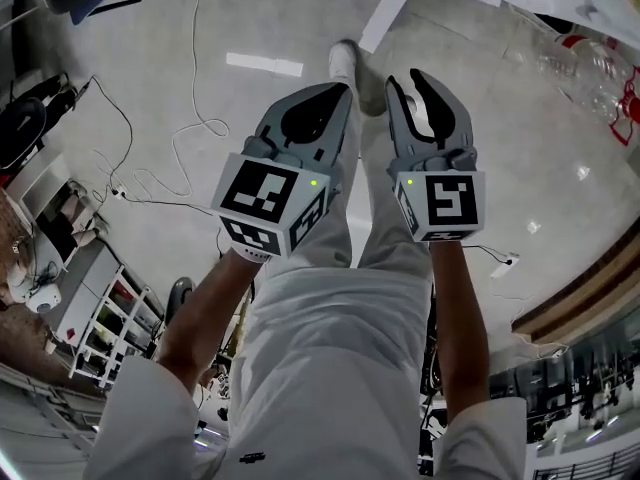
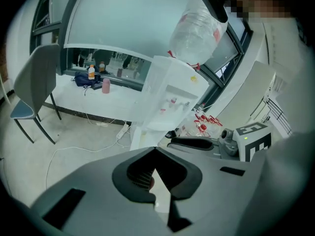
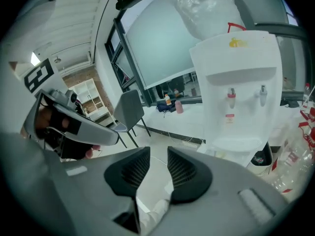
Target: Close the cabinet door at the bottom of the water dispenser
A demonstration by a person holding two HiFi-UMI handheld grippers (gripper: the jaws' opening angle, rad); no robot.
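Your left tool (image 2: 155, 150) has its jaws closed tip to tip, with nothing in them. Just beside it, your right tool (image 3: 154, 152) holds its jaws slightly apart, also empty. Both point down at the floor (image 1: 540, 138). Ahead of the right tool, a little to its right, stands the water dispenser (image 3: 239, 77). The tool's body hides its bottom cabinet door. A grey chair (image 3: 129, 109) stands farther left.

Glossy pale floor (image 1: 150, 78), grey chair (image 2: 34, 82), large windows (image 3: 162, 38)
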